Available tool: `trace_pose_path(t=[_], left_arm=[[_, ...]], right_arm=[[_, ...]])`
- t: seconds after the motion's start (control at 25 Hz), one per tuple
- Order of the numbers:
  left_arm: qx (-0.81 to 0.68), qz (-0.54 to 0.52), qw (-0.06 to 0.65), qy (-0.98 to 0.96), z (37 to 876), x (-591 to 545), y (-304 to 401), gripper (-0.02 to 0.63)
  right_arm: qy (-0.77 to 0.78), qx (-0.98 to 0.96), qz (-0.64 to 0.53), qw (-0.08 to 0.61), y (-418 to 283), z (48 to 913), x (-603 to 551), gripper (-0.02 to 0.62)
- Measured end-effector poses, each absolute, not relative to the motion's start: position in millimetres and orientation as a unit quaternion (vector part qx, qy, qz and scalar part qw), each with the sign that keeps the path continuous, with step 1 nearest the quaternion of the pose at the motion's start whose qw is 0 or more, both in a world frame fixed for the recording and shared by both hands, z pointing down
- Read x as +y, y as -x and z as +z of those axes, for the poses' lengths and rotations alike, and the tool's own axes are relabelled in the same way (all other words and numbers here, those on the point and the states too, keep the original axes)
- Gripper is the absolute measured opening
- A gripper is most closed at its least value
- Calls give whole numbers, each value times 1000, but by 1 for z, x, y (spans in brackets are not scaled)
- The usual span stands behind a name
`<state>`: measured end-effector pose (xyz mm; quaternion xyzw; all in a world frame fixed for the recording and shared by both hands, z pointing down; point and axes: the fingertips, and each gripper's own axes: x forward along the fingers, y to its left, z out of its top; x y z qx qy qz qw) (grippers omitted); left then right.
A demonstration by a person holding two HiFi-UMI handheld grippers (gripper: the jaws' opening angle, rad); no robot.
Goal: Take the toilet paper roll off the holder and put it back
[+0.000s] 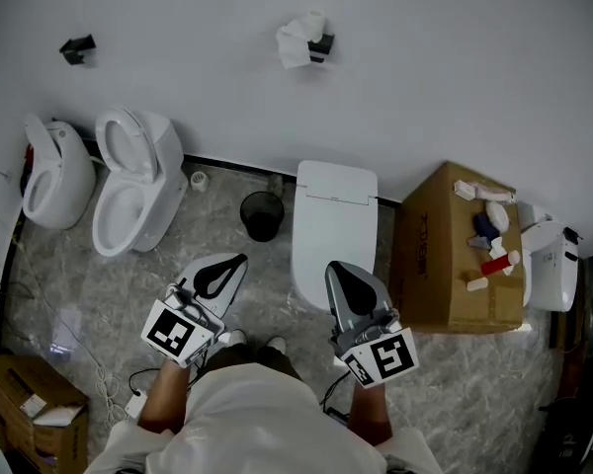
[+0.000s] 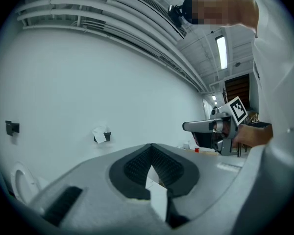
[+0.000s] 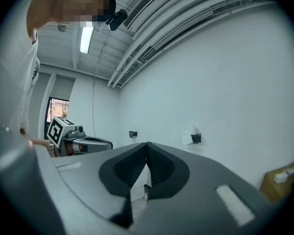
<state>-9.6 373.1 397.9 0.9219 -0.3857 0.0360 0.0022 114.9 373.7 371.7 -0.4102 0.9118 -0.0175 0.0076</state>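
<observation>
Left hand-held gripper [image 1: 239,259], right hand-held gripper [image 1: 332,268]: jaws together, nothing held | roll [image 1: 298,39] up on wall holder [image 1: 322,45], well apart | risk: pinching the loose tail unreels paper instead of freeing roll

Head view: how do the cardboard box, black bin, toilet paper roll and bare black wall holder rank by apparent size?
1. cardboard box
2. black bin and toilet paper roll, with its hanging sheet: about alike, so unranked
3. bare black wall holder
</observation>
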Motion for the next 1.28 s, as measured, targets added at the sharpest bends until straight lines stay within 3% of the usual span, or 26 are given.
trace_pose_path(t=[0.64, 1.28], left_arm=[[-391, 8, -4, -920, 377, 369, 48, -2], [-407, 29, -4, -913, 388, 354, 32, 0]], right_arm=[[408, 913, -5, 6, -74, 353, 374, 5], [423, 906, -24, 17, -109, 367, 352, 6]])
